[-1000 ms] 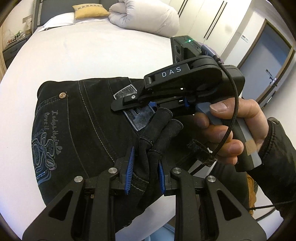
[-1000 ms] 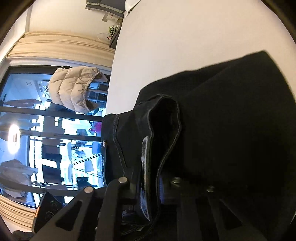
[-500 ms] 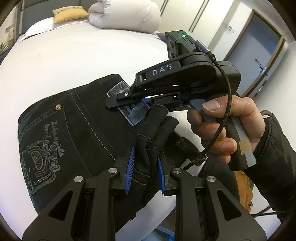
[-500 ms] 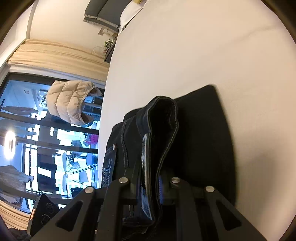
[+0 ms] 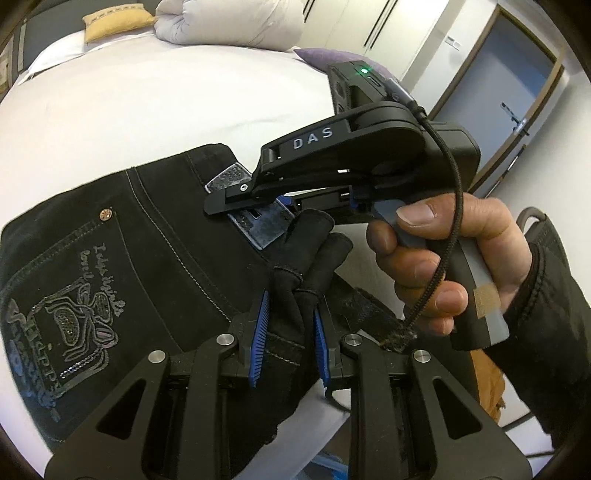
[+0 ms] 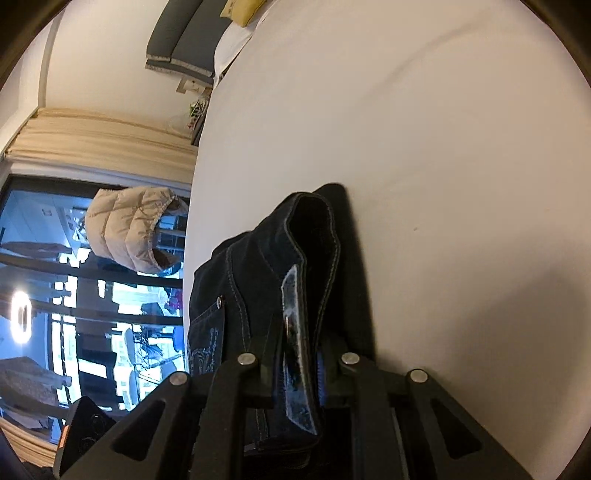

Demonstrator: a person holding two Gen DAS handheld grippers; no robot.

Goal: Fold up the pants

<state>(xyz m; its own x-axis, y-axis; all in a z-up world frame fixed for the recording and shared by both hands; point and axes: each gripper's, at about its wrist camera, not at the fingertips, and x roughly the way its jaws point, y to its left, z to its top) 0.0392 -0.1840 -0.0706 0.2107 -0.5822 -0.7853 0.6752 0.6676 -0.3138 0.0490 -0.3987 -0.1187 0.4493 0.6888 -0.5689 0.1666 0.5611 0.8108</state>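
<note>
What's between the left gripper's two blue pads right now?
A bunched fold of the black jeans, clamped between the left gripper's pads; the left wrist view shows it.

A bedroom with a wide white bed (image 5: 155, 110) filling most of the view. At its head lie a mustard cushion (image 5: 116, 23) and a rolled pale duvet (image 5: 236, 20). Beyond stand white wardrobe doors (image 5: 399, 33) and a grey-blue door (image 5: 513, 85). Opposite — a large dark-framed window (image 6: 74, 295) under cream curtains (image 6: 92, 144), a beige puffer jacket (image 6: 129, 229) hanging there.
</note>
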